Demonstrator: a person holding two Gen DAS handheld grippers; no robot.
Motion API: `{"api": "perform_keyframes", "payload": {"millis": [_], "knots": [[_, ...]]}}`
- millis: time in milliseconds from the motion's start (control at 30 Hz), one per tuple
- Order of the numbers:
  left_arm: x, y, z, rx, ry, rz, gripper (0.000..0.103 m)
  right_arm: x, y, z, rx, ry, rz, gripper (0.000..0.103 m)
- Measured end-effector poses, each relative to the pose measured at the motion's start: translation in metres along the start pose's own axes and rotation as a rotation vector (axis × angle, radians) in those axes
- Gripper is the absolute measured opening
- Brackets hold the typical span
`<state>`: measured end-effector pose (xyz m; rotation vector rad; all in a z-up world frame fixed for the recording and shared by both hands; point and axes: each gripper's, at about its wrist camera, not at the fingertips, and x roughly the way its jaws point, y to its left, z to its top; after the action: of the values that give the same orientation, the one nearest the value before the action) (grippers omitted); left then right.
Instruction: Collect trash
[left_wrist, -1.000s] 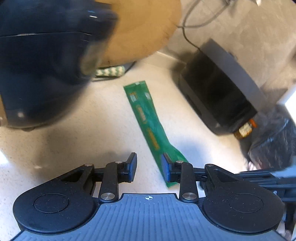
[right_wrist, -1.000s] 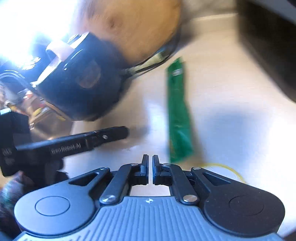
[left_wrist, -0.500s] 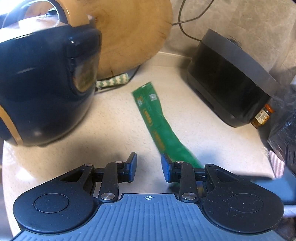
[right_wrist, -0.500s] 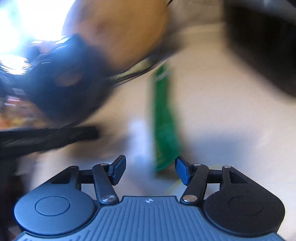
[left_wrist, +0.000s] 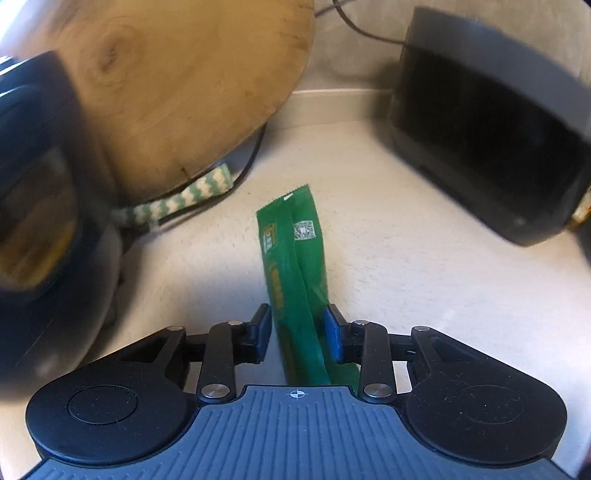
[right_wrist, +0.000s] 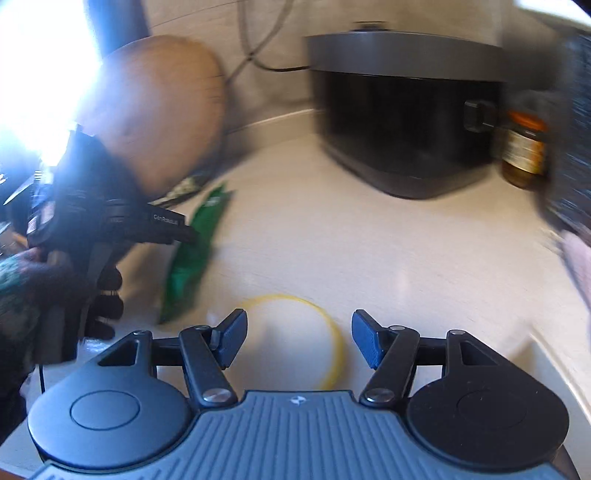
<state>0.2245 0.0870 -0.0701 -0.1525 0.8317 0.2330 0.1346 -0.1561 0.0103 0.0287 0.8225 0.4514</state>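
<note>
A long green wrapper lies flat on the pale counter. My left gripper straddles its near end; the jaws are opening and the blue pads stand just off the wrapper's edges. The right wrist view shows the same wrapper at the left, with the left gripper, held by a gloved hand, over it. My right gripper is empty, its jaws opening. A thin yellow rubber band lies on the counter between and just beyond its fingers.
A round wooden board leans on the back wall behind a dark rice cooker. A green-and-white braided cord runs under the board. A black appliance, a jar with an orange lid and a dark bag stand at the right.
The left gripper has slid forward over the wrapper, which now sits between its slightly wider jaws. The right gripper went from shut to open and swung right, bringing the yellow band into view.
</note>
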Motion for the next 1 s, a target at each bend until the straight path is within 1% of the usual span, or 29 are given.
{"api": "perform_keyframes", "payload": {"millis": [133,233,300,367,433,500,600,700,767,867,933,1000], "knots": [[0.014,0.002,0.005,0.018,-0.007,-0.021,0.042,-0.007,-0.021,-0.014,0.057,0.023,-0.043,0.066],[0.015,-0.003,0.006,0.086,-0.016,-0.029,0.040,-0.005,-0.029,-0.023,0.087,0.044,-0.056,0.066],[0.012,-0.006,0.001,0.138,-0.029,-0.046,0.037,-0.004,-0.028,-0.027,0.067,0.040,-0.068,0.066],[0.004,-0.006,-0.008,0.169,-0.020,-0.082,0.033,-0.001,-0.025,-0.030,0.043,0.025,-0.107,0.066],[-0.011,-0.003,-0.017,0.179,-0.004,-0.125,0.026,0.000,-0.025,-0.033,0.029,0.021,-0.110,0.066],[-0.029,0.002,-0.030,0.170,0.018,-0.171,0.021,0.005,-0.023,-0.031,0.026,0.026,-0.089,0.066],[-0.055,0.000,-0.053,0.187,0.060,-0.253,0.020,0.012,-0.023,-0.029,0.052,0.032,-0.039,0.066],[-0.071,-0.007,-0.072,0.211,0.082,-0.306,0.020,0.020,-0.020,-0.027,0.040,0.031,-0.013,0.067],[-0.077,-0.013,-0.079,0.215,0.095,-0.337,0.020,0.025,-0.018,-0.027,0.040,0.040,0.025,0.067],[-0.085,-0.019,-0.089,0.226,0.094,-0.321,0.020,0.033,-0.016,-0.028,0.079,0.069,0.081,0.067],[-0.088,-0.016,-0.093,0.196,0.101,-0.323,0.020,0.033,-0.011,-0.033,0.115,0.086,0.146,0.067],[-0.094,-0.016,-0.098,0.184,0.103,-0.319,0.020,0.025,-0.003,-0.042,0.120,0.097,0.210,0.068]]}}
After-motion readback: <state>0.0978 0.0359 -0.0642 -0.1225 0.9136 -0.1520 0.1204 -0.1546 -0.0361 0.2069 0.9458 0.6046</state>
